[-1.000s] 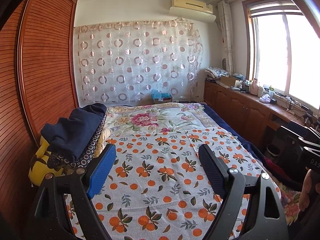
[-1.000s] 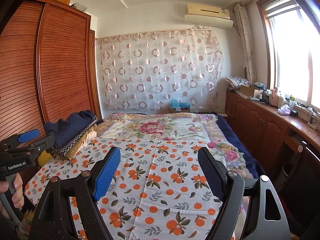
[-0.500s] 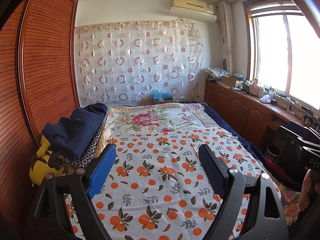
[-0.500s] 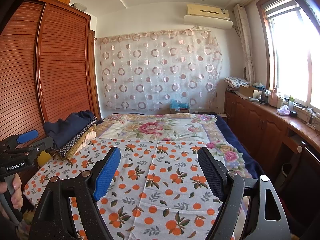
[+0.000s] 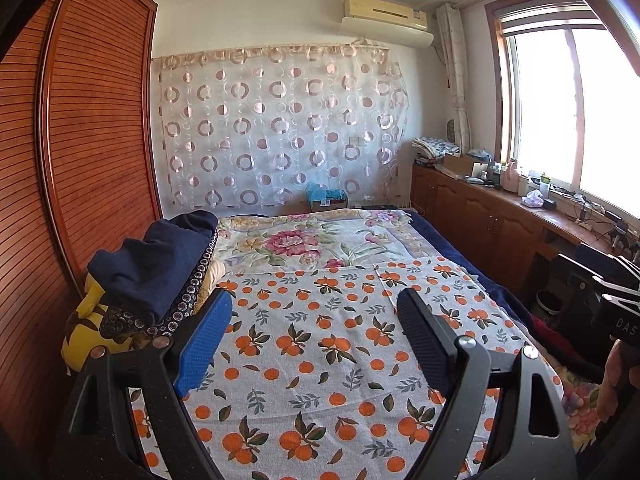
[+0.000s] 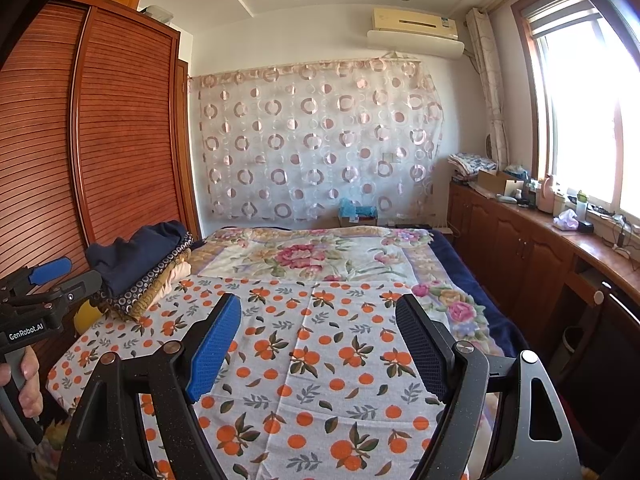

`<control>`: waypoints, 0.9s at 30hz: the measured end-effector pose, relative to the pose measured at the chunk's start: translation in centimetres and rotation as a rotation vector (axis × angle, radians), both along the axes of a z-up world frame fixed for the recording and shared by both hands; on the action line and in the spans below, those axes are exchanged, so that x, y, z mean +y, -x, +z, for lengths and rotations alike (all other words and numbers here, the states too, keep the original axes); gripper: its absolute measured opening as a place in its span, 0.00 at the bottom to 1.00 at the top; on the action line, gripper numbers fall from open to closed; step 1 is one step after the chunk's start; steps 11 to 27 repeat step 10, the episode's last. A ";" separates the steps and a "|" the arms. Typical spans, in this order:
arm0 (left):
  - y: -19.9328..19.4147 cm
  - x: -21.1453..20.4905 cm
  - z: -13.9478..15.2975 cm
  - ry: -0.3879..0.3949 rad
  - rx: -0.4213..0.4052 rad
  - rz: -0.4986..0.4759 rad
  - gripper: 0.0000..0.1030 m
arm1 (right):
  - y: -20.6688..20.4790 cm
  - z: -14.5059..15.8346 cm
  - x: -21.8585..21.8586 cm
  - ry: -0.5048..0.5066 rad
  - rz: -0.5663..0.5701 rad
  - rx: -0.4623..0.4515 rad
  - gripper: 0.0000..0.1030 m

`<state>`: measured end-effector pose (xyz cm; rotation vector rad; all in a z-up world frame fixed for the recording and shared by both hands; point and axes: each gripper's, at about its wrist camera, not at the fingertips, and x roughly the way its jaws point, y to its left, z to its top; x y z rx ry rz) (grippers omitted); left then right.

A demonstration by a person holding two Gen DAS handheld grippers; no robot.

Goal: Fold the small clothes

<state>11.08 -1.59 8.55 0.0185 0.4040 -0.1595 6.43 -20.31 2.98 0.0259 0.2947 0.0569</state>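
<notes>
A pile of folded clothes (image 5: 156, 276) lies at the left edge of the bed, a navy garment (image 6: 136, 256) on top, with dark ring-patterned, beige and yellow pieces under it. My left gripper (image 5: 314, 298) hovers open over the orange-print sheet (image 5: 320, 344), just right of the pile, with nothing between its fingers. My right gripper (image 6: 318, 300) is open too, above the same sheet (image 6: 320, 360), and holds nothing. In the right wrist view the left gripper (image 6: 40, 280) shows at the left edge in a hand.
A floral blanket (image 5: 320, 240) covers the far half of the bed. A slatted wooden wardrobe (image 5: 80, 160) stands along the left. A low cabinet (image 6: 540, 248) with clutter runs under the window on the right. A circle-print curtain (image 6: 320, 140) hangs behind.
</notes>
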 end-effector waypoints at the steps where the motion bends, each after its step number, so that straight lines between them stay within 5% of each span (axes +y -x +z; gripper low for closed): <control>1: 0.0 0.2 0.0 -0.001 0.000 0.000 0.82 | 0.0 0.0 -0.1 0.000 0.001 0.000 0.79; 27: 0.2 0.0 0.6 0.000 -0.008 0.005 0.82 | 0.0 0.0 -0.3 0.004 0.002 -0.006 0.79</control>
